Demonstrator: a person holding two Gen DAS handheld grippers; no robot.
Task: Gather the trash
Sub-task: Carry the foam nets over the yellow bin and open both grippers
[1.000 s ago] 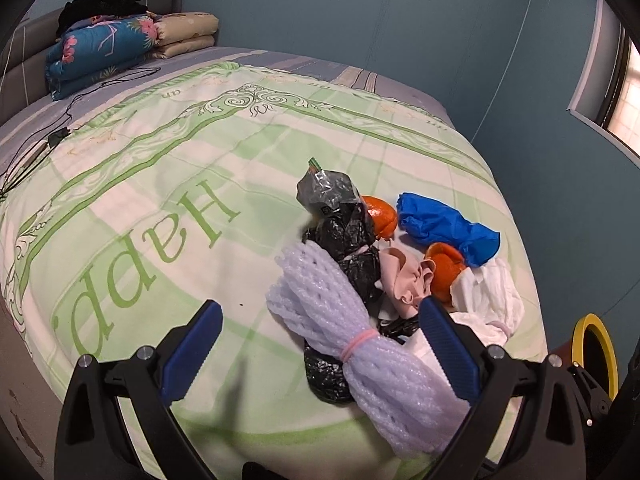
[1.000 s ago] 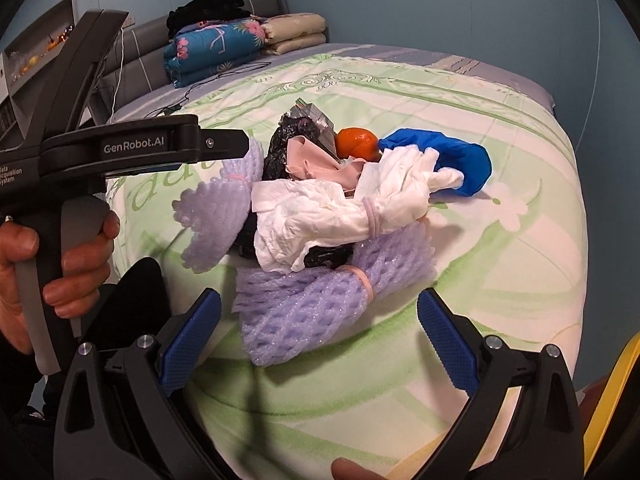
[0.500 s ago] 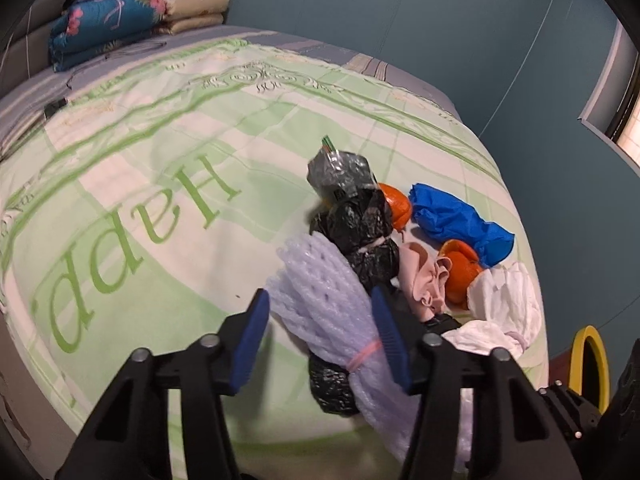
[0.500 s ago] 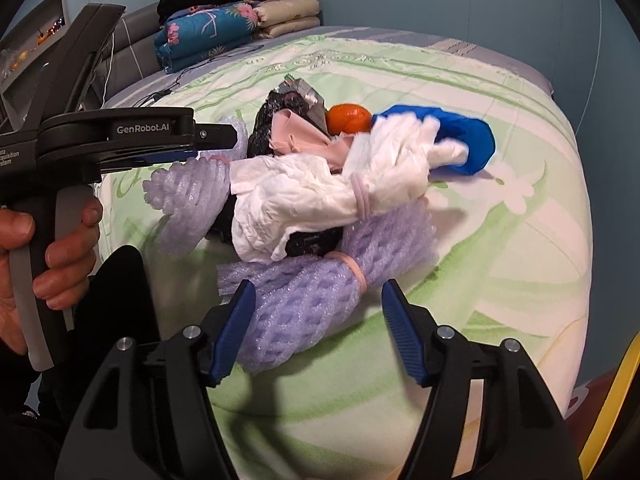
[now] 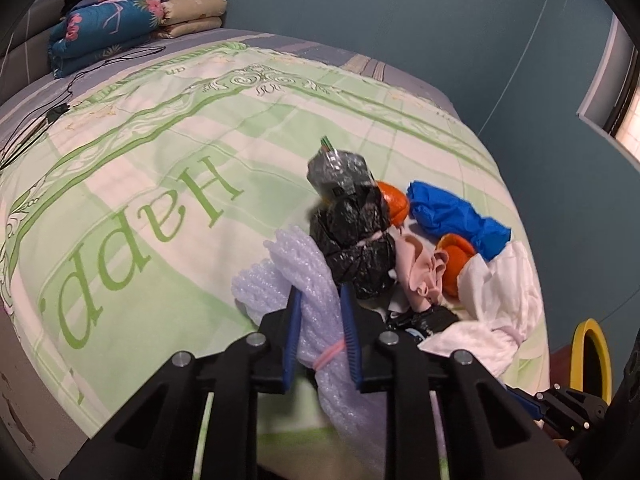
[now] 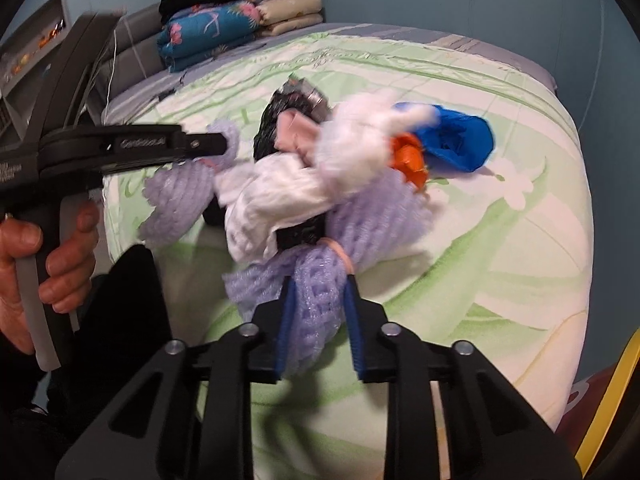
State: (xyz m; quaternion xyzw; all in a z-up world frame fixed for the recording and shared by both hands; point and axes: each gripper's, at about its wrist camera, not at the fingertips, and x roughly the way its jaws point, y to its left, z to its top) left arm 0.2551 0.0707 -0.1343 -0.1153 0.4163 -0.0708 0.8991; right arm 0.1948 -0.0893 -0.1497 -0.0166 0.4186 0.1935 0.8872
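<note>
While L-cam lacks it: hand [image 6: 44,248].

Right gripper [image 6: 318,312] clamps its blue pads on a lilac foam-net bundle [image 6: 320,300] bound by a pink rubber band [image 6: 344,254]. Just behind it sit a crumpled white tissue wad [image 6: 280,196], a black plastic bag [image 6: 272,128], orange peel [image 6: 408,158] and a blue plastic bag [image 6: 460,140], all on the green-and-white bedspread [image 6: 500,240]. Left gripper [image 6: 218,142], hand-held, pinches a second lilac foam net [image 6: 180,192]. Trash looks blurred.

Black tool [image 5: 320,328] frames, blue ribbed pads [image 6: 285,320], silver screws.
</note>
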